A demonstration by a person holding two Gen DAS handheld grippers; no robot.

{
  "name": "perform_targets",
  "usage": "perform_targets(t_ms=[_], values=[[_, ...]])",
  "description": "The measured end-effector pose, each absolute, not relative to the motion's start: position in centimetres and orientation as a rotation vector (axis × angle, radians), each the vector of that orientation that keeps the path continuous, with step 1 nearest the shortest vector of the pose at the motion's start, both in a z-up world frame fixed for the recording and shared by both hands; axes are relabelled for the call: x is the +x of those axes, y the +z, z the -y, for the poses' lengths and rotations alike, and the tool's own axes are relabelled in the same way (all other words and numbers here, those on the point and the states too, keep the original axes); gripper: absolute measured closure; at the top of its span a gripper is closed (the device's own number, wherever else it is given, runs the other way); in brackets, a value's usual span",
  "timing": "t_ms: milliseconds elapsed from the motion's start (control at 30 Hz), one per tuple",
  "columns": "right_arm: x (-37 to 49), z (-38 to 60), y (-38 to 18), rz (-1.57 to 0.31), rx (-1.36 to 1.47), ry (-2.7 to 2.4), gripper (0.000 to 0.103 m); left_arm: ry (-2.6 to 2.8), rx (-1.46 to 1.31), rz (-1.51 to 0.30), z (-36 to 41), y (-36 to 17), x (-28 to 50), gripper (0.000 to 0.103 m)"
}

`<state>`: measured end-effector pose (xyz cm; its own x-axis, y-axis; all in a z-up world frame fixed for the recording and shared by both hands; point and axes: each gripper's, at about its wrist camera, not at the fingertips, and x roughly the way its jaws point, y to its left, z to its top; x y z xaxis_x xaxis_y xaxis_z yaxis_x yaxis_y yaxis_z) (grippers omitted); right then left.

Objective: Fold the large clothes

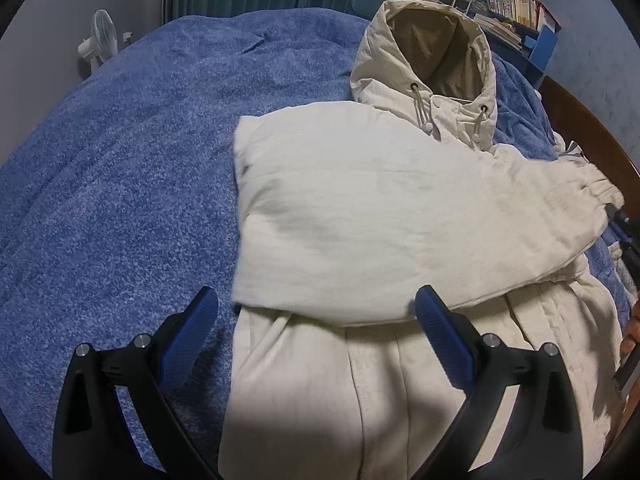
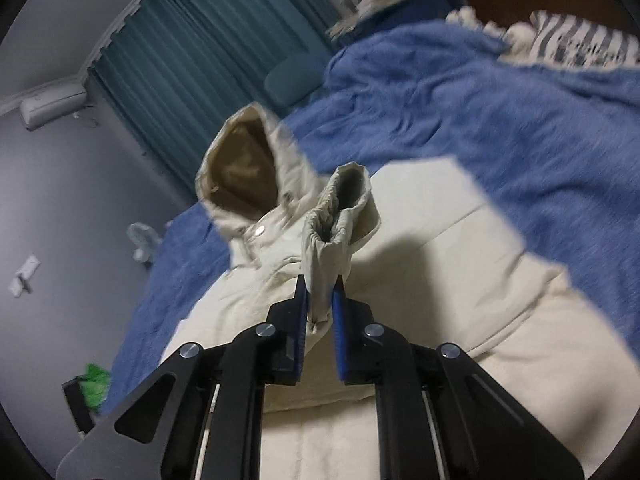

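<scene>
- Spread on a blue bed cover (image 1: 120, 152): a cream hooded coat (image 1: 360, 380), front up, hood (image 1: 428, 48) towards the curtains, one sleeve (image 1: 360, 208) already folded flat across the chest.
- Right gripper (image 2: 320, 304) clamped nearly shut on the elastic cuff (image 2: 340, 208) of the other sleeve, fabric pinched between the blue pads and lifted clear of the coat body.
- Left gripper (image 1: 316, 312) spread wide above the coat's waist, empty, pads touching nothing.
- Best done by carrying the cuff across the chest, so the second sleeve lands level on the first without bunching at the shoulder.
- Worth keeping the pinch firm on the gathered cuff until the sleeve lies down; slippery padded cloth likely to slide out.
- Sensible for the free gripper to pin the coat's middle against dragging.
- Release only once the sleeve lies flat, inside the coat's outline.
</scene>
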<state>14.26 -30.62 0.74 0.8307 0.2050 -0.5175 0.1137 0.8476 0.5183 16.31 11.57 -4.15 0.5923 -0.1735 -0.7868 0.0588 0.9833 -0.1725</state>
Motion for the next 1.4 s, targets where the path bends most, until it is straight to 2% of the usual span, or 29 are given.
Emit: perform_targets(t_ms=[367,500,600,700,867,900,1167,1400], values=[[16.5,32.0,-4.7,-0.834,0.585,-0.064,0.088,-0.130,-0.116,-0.958,-11.5,-5.0,16.7,0.009],[15.7,32.1,-4.1,-0.813,0.564,-0.132,0.067,-0.115,-0.115,-0.956,-11.7,-5.1,16.8,0.009],[15.0,32.6,-2.0,-0.736,0.513,-0.173,0.065,-0.119,-0.120,-0.909,-11.9,-4.2,16.6,0.009],[14.8,32.1,-0.4,-0.680,0.454,-0.144,0.058,-0.177,-0.117,-0.842,-11.5,-3.2,16.4,0.009],[16.0,29.0,-0.9,-0.726,0.303,-0.049,0.054,-0.239,-0.044,-0.815,-9.6,-3.6,16.8,0.009],[16.4,28.0,-1.3,-0.752,0.241,-0.030,0.051,-0.250,-0.032,-0.822,-9.3,-4.0,16.9,0.009],[18.7,23.6,-3.0,-0.871,-0.095,0.070,0.049,-0.232,0.008,-0.884,-8.6,-6.1,17.5,0.009],[19.2,24.9,-5.2,-0.951,-0.017,0.084,0.048,-0.222,0.019,-0.913,-8.4,-7.4,18.0,0.008]])
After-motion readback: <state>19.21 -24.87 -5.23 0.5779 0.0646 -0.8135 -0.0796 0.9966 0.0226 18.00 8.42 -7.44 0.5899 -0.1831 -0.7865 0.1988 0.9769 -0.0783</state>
